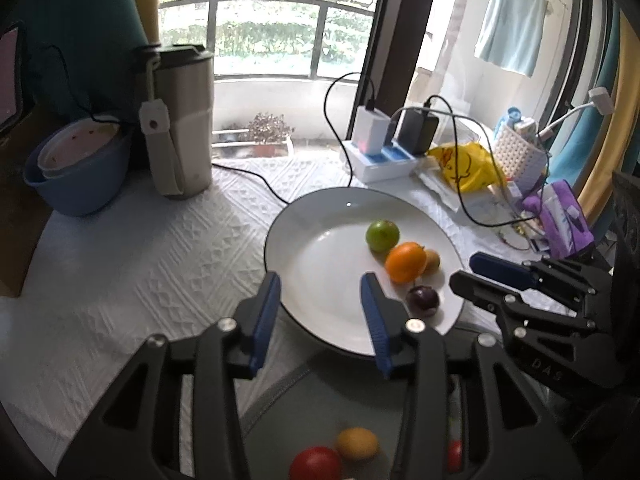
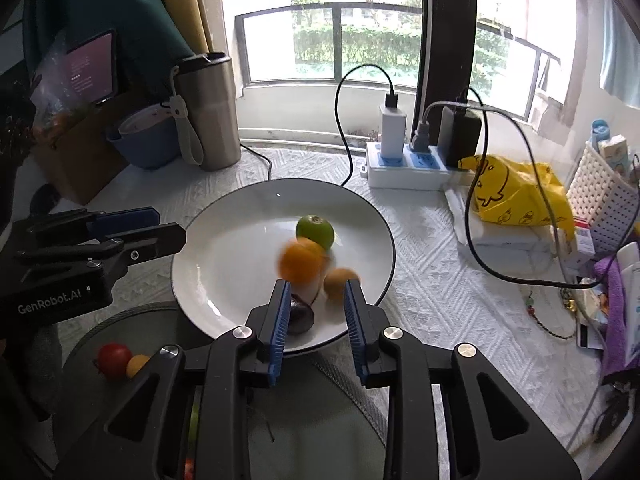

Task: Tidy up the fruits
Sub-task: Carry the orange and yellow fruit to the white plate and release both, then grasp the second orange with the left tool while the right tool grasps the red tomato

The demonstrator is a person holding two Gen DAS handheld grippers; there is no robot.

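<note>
A white plate (image 1: 320,240) (image 2: 240,240) holds a green fruit (image 1: 382,235) (image 2: 315,231), an orange (image 1: 405,261) (image 2: 300,262), a small tan fruit (image 1: 432,260) (image 2: 339,282) and a dark plum (image 1: 422,300) (image 2: 300,314). The orange and tan fruit look blurred in the right wrist view. My left gripper (image 1: 320,300) is open and empty over the plate's near left rim. My right gripper (image 2: 316,308) is open and empty over the plate's near rim, beside the plum. A grey dish (image 1: 320,400) (image 2: 120,320) in front holds a red fruit (image 1: 316,463) (image 2: 114,359) and a yellow fruit (image 1: 357,444) (image 2: 137,365).
A steel tumbler (image 1: 180,120) (image 2: 210,112) and a blue bowl (image 1: 80,184) (image 2: 148,148) stand at the back left. A power strip (image 1: 380,156) (image 2: 408,164) with chargers and cables, a yellow bag (image 1: 468,164) (image 2: 516,196) and a white basket (image 1: 520,152) (image 2: 600,196) crowd the right.
</note>
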